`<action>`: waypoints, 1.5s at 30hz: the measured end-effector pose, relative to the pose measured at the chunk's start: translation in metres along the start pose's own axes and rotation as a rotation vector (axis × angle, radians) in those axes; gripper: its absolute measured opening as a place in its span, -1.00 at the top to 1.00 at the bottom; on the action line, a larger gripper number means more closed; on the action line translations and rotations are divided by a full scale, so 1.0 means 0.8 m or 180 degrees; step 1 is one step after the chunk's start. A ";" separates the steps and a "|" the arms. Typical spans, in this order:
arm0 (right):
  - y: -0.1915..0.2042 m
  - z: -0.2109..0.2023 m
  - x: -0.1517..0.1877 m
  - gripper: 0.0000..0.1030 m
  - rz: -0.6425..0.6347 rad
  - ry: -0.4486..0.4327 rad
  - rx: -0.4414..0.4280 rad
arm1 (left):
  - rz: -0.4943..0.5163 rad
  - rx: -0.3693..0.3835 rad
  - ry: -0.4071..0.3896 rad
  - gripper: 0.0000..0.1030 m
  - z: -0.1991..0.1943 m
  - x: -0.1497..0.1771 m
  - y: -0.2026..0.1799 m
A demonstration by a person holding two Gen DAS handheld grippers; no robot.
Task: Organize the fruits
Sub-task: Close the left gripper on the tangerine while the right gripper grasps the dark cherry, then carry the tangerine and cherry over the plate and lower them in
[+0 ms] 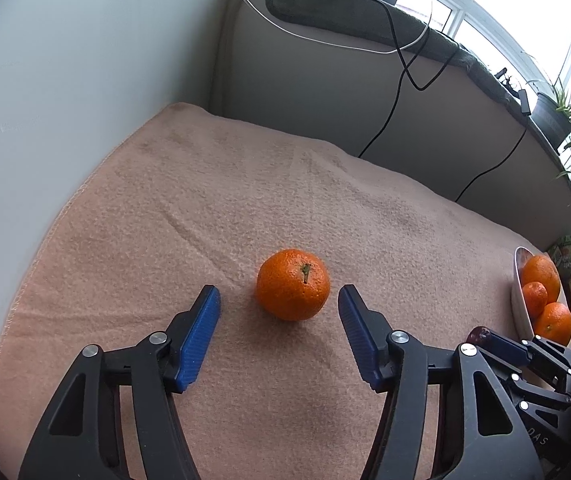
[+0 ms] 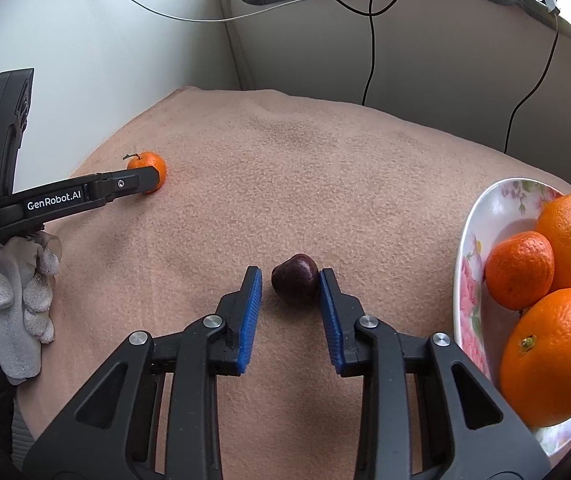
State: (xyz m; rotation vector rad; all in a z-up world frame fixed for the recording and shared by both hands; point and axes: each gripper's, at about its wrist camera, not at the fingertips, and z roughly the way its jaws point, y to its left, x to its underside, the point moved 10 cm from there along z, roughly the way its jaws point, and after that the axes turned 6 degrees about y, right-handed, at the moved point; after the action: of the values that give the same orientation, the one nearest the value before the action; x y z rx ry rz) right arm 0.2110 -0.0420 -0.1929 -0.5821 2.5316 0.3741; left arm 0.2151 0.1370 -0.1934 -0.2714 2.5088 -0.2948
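A mandarin (image 1: 292, 284) with a short stem lies on the pink blanket (image 1: 165, 220). My left gripper (image 1: 279, 292) is open around it, with a gap between each blue pad and the fruit. From the right wrist view that mandarin (image 2: 153, 162) shows at the far left, behind one left finger (image 2: 125, 184). A dark cherry (image 2: 295, 280) lies between the tips of my right gripper (image 2: 290, 276). The right pad (image 2: 327, 300) touches it and a narrow gap is left at the other pad. The cherry (image 1: 479, 334) also shows in the left wrist view.
A flowered white bowl (image 2: 473, 248) at the right edge holds two oranges (image 2: 565, 352) and a mandarin (image 2: 519, 270). A white-gloved hand (image 2: 13, 292) holds the left gripper. A wall lies to the left, and black cables (image 1: 397, 92) hang behind the blanket.
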 end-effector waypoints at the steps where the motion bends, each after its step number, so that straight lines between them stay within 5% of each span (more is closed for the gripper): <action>1: -0.001 0.000 0.000 0.46 0.0010 -0.0003 -0.0005 | -0.0001 -0.0010 -0.0004 -0.14 0.000 0.000 0.001; 6: -0.002 0.000 0.001 0.52 0.0040 -0.0022 -0.0037 | 0.0036 0.0039 -0.0043 0.29 0.002 -0.002 -0.004; 27: -0.004 -0.036 0.007 0.52 0.0080 -0.0196 -0.0265 | 0.0086 0.0153 -0.0169 0.31 -0.033 0.014 -0.026; 45: -0.053 -0.122 0.030 0.52 0.0284 -0.0550 -0.0267 | 0.0412 0.0554 -0.0248 0.31 -0.071 0.031 -0.136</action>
State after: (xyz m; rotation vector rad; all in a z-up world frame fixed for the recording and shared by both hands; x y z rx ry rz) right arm 0.1719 -0.1224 -0.1309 -0.4484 2.3898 0.5415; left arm 0.1762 0.0351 -0.1315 -0.0495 2.3933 -0.4382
